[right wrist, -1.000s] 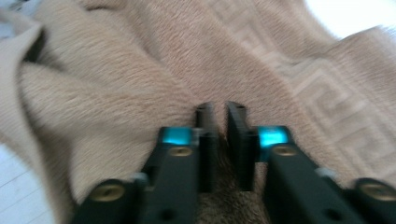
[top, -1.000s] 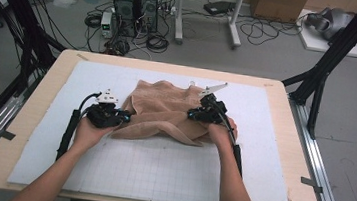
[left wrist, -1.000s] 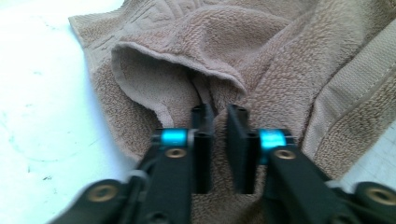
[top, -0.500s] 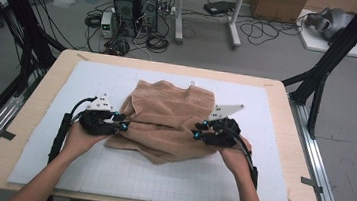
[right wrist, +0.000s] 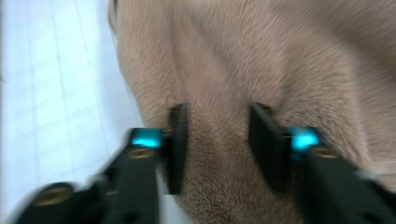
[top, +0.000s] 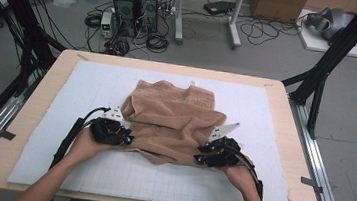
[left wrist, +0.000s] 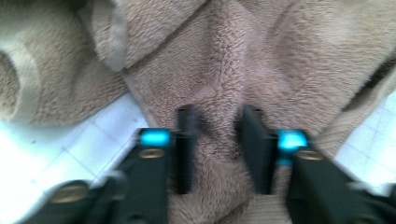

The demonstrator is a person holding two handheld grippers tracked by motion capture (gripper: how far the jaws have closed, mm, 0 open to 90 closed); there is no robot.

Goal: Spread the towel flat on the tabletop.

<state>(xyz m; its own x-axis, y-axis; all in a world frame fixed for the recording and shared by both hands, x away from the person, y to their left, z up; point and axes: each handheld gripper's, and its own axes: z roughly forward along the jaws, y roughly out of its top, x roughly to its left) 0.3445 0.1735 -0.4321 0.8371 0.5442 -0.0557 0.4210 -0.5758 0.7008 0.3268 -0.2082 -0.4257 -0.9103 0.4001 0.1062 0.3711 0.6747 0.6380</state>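
A tan fleecy towel [top: 175, 115] lies rumpled on the white gridded mat [top: 66, 94], its left side folded over. My left gripper [top: 127, 138] is at the towel's near left edge. In the left gripper view its jaws [left wrist: 217, 116] have just been closing, and a fold of towel [left wrist: 280, 56] is pinched between the pads. My right gripper [top: 200, 154] is at the near right edge. Its jaws [right wrist: 219, 114] have also just been closing, with a ridge of towel [right wrist: 280, 56] held between them.
The mat covers a wooden table [top: 286, 107]; bare mat lies in front of the hands and to both sides. Black frame posts [top: 319, 80] stand at the table's corners. Computers and cables [top: 136, 5] sit on the floor beyond.
Both hands have come nearer to the person, the right one the farther. The towel has been drawn out from a bunched heap into a wider, flatter shape.
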